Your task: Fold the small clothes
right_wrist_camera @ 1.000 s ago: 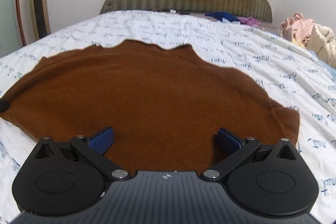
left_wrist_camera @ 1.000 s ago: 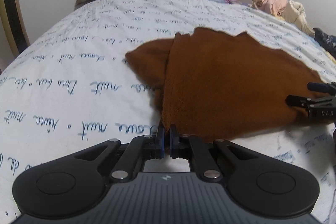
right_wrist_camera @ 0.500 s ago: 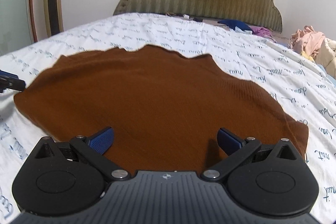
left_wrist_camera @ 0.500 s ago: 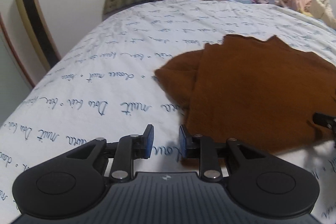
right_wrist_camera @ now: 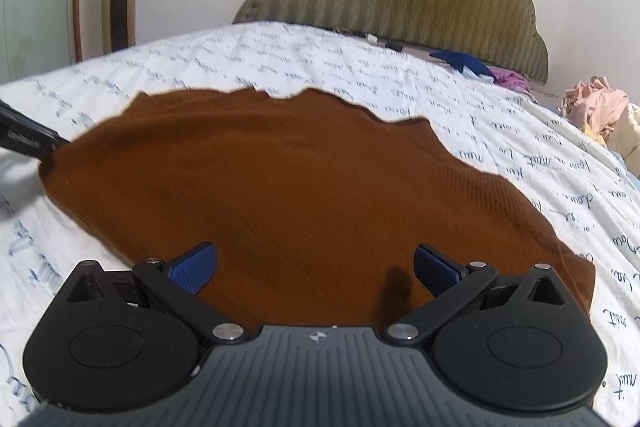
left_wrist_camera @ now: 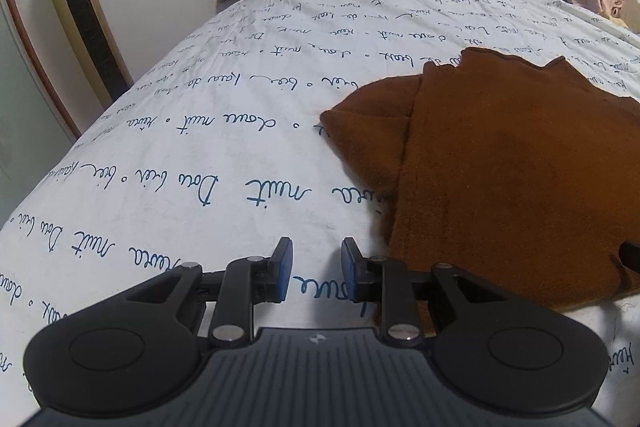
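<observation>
At nine o'clock from your left claw [left_wrist_camera: 316, 269] a gold tower fan [left_wrist_camera: 76, 11] stands against the wall beside the bed. Your left claw hovers over the white bedspread [left_wrist_camera: 180, 155] printed with blue script, its blue pads parted a little with only sheet showing between them, holding nothing. At about two o'clock from it lies the brown sweater [left_wrist_camera: 516, 175], spread flat with one sleeve folded across at its left edge; the claw's right finger sits just beside the sweater's near corner. Your right claw [right_wrist_camera: 316, 267] is spread wide over the sweater's near hem, gripping nothing, the brown knit showing between its pads. At twelve o'clock stands the olive headboard [right_wrist_camera: 420, 7], and at two o'clock a heap of pink clothes [right_wrist_camera: 596, 107] sits on the bed.
</observation>
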### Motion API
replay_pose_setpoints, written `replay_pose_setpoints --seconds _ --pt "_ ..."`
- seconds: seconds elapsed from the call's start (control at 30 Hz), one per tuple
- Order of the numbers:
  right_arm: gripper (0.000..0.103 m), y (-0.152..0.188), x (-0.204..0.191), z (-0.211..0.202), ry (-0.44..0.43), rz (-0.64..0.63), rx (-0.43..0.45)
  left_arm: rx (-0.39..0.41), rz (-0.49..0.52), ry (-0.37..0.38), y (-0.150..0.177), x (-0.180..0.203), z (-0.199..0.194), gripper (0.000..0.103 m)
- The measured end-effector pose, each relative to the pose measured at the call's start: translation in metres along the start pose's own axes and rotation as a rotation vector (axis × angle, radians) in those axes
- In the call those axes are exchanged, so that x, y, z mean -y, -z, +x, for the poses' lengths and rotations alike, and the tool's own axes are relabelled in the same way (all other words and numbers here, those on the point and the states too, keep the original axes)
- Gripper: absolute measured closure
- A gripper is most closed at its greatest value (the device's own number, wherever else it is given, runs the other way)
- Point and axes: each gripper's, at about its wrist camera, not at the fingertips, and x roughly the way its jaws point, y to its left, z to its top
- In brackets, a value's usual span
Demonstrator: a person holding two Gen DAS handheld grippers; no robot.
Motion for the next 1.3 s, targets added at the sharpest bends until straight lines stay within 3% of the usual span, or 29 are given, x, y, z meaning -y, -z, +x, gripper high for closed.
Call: replay_pose_setpoints --seconds 0.07,0.13,0.17,0.2,0.27,0.37,0.5,0.63,0.77,0.87,0.93,1.0,1.03,1.07,1.1,1.17,1.2,1.3 --pt "0.000 -0.004 -0.006 -0.004 -0.034 -0.011 0.009 0.001 0.003 -0.004 -0.002 -0.001 0.000 0.075" --pt "0.000 -0.007 -0.016 -0.009 -0.071 -0.048 0.016 0.006 -0.006 0.006 -0.007 -0.004 0.001 0.058" --pt "0.000 -0.009 -0.023 -0.011 -0.080 -0.075 0.019 0.015 -0.016 0.019 -0.009 -0.006 0.000 0.040" --pt "0.000 -0.010 -0.031 -0.012 -0.083 -0.106 0.022 0.033 -0.024 0.034 -0.012 -0.009 -0.001 0.027" --pt "0.000 -0.011 -0.048 -0.015 -0.075 -0.180 0.035 0.069 -0.023 0.063 -0.020 -0.013 -0.003 0.026" --pt "0.000 -0.010 -0.073 -0.018 -0.083 -0.292 0.056 0.050 -0.019 0.132 -0.037 -0.018 0.005 0.024" --pt "0.001 -0.005 -0.105 -0.019 -0.086 -0.410 0.074 -0.055 -0.096 0.318 -0.056 -0.032 0.039 0.022" --pt "0.003 0.003 -0.135 -0.002 -0.019 -0.531 0.075 -0.134 -0.189 0.517 -0.073 -0.041 0.076 0.022" --pt "0.003 0.000 -0.154 0.011 0.040 -0.583 0.124 -0.179 -0.279 0.639 -0.091 -0.039 0.110 0.022" --pt "0.018 -0.009 -0.160 0.027 0.054 -0.577 0.130 -0.187 -0.306 0.685 -0.106 -0.030 0.130 0.022" --pt "0.038 -0.014 -0.164 0.038 0.043 -0.581 0.118 -0.206 -0.318 0.708 -0.117 -0.022 0.141 0.023" --pt "0.066 -0.018 -0.166 0.046 0.031 -0.592 0.107 -0.214 -0.308 0.707 -0.127 -0.012 0.149 0.024" --pt "0.071 -0.018 -0.169 0.049 0.028 -0.598 0.106 -0.217 -0.294 0.694 -0.132 -0.006 0.152 0.024" --pt "0.077 -0.019 -0.170 0.051 0.027 -0.603 0.109 -0.216 -0.268 0.672 -0.137 0.001 0.153 0.035" --pt "0.081 -0.019 -0.170 0.052 0.027 -0.606 0.113 -0.215 -0.237 0.634 -0.142 0.009 0.154 0.058" --pt "0.089 -0.021 -0.167 0.052 0.016 -0.598 0.121 -0.233 -0.192 0.548 -0.148 0.022 0.158 0.082" --pt "0.090 -0.021 -0.165 0.050 0.007 -0.591 0.124 -0.240 -0.198 0.544 -0.151 0.023 0.159 0.091" --pt "0.092 -0.022 -0.158 0.040 -0.010 -0.573 0.139 -0.228 -0.196 0.498 -0.156 0.031 0.151 0.093"
